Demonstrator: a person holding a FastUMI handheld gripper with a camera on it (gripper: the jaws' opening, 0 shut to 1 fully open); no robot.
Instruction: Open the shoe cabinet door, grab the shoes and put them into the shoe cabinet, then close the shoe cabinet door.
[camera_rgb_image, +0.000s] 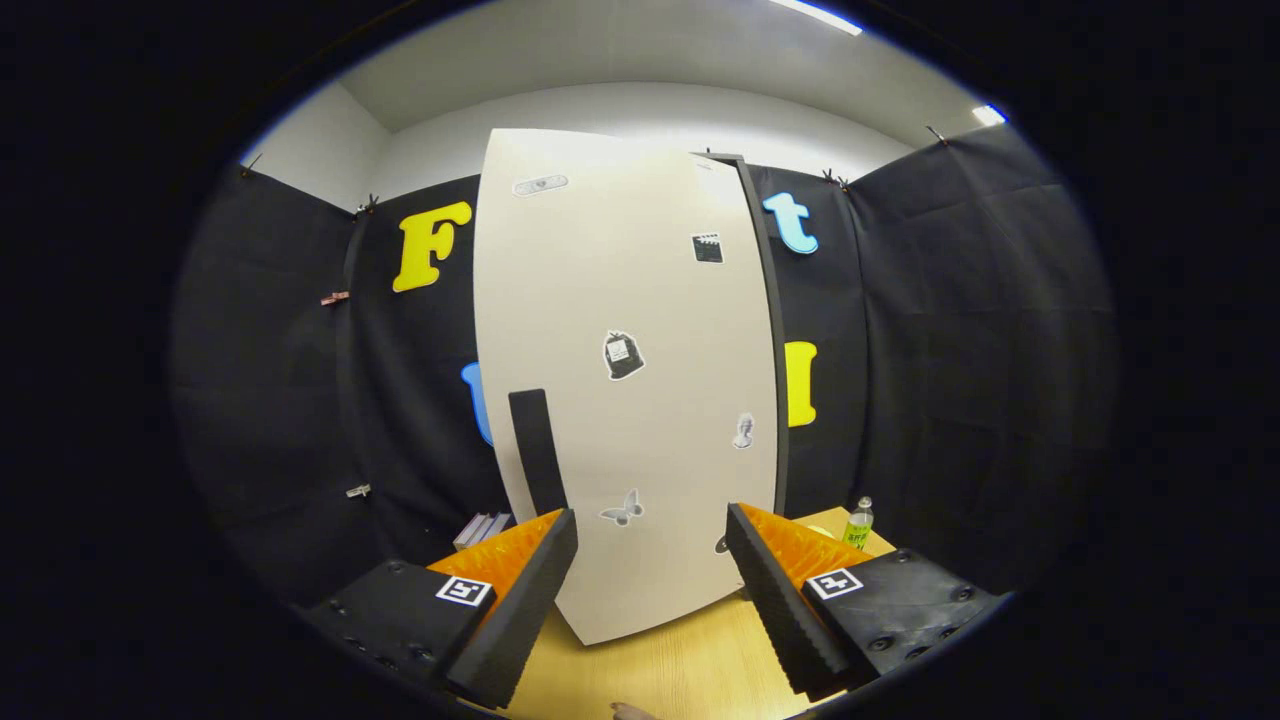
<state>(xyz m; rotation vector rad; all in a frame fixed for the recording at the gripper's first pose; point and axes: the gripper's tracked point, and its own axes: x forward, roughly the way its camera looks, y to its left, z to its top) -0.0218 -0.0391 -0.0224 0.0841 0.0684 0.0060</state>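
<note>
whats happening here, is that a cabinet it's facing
A person holds a hand-held claw facing a tall white shoe cabinet door that stands on a wooden table. The claw's fingers are open, with nothing between them, and the door's lower part sits just ahead of them. A dark vertical handle runs near the door's left edge, just beyond the left finger. The door looks shut or nearly so. A drink bottle stands on the table to the right of the cabinet.

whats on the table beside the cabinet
A bottle stands on the table right of the cabinet; books lie left. Its closed door hides the inside. The gripper is open before it.
</note>
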